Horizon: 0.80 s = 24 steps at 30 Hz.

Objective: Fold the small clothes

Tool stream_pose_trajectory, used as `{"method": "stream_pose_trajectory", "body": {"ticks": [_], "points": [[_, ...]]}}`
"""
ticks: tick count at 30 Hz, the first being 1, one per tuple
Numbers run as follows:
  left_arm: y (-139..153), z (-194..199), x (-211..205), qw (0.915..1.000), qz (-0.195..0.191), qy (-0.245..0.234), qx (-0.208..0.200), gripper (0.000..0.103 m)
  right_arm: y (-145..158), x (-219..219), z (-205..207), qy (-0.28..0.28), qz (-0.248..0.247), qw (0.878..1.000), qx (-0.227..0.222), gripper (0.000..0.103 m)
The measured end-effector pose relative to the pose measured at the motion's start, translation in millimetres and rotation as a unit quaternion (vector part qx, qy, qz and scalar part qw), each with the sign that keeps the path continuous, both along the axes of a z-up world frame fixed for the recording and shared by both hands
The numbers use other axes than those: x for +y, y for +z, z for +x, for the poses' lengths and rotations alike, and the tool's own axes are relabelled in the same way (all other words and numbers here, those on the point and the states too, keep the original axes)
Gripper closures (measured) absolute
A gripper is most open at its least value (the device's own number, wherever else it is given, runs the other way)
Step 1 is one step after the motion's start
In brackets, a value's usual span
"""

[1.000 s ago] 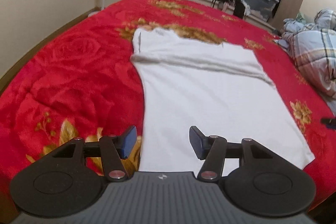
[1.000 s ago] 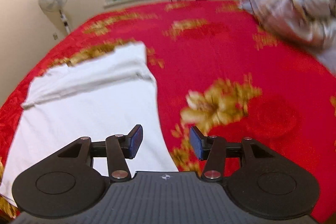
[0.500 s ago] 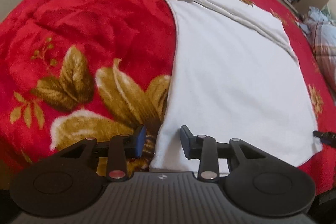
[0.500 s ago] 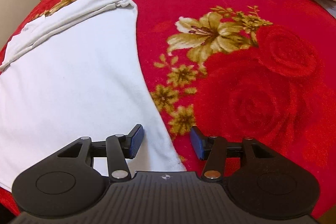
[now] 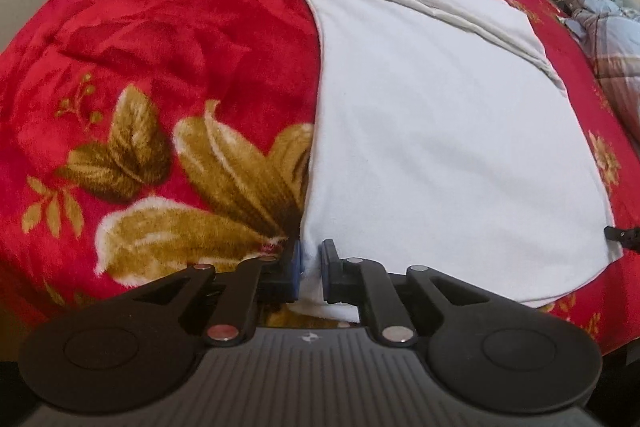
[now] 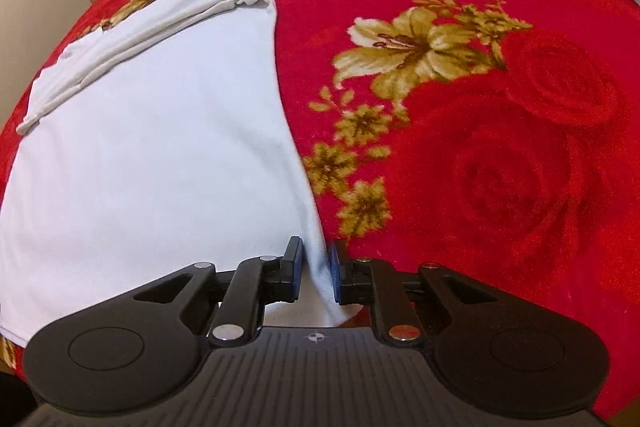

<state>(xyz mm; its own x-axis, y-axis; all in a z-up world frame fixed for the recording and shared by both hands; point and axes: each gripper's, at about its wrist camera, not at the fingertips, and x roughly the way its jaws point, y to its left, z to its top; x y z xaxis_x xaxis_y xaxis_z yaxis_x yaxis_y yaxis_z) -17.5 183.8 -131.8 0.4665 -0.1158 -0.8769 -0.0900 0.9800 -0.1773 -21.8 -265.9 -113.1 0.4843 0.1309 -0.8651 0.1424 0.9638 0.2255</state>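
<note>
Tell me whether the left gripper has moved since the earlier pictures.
Yes. The left gripper dropped toward the red floral blanket, and its jaws have just closed on the white shirt's near corner.

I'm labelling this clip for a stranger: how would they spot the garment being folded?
Find the bed's red floral blanket. On it lies the white shirt, flat, its far end folded over in a band. It is the only plain white thing there, with the left gripper and right gripper pinching its near corners.

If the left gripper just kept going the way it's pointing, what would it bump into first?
Probably the white shirt itself: the left gripper already pinches its near corner, angled down at the red blanket right beneath, though depth is hard to judge.
</note>
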Motion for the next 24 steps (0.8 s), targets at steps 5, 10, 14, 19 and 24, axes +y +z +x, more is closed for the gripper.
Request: {"method": "stream_pose_trajectory", "body": {"ticks": [5,10,14,19,24], "points": [[0.0,1.1,-2.1,1.0,0.008,-0.003,-0.002,0.092,0.9,5.7,0.4,0.008,-0.012,1.0,-0.004,0.085],[-1.8,0.6,-4.2,0.9999,0.01,-0.005,-0.004,0.092,0.7,5.8,0.7,0.01,-0.012,1.0,-0.005,0.085],[-2.0,0.8,-4.3,0.9999,0.011,-0.005,-0.005,0.092,0.3,6.0,1.0,0.01,-0.014,1.0,-0.005,0.085],[-1.8,1.2,-4.2,0.9999,0.011,-0.006,-0.005,0.092,0.9,7.8,0.5,0.012,-0.019,1.0,-0.006,0.085],[-1.3,0.6,-5.2,0.9998,0.015,-0.01,-0.008,0.094,1.9,11.7,-0.1,0.015,-0.019,1.0,-0.012,0.096]]}}
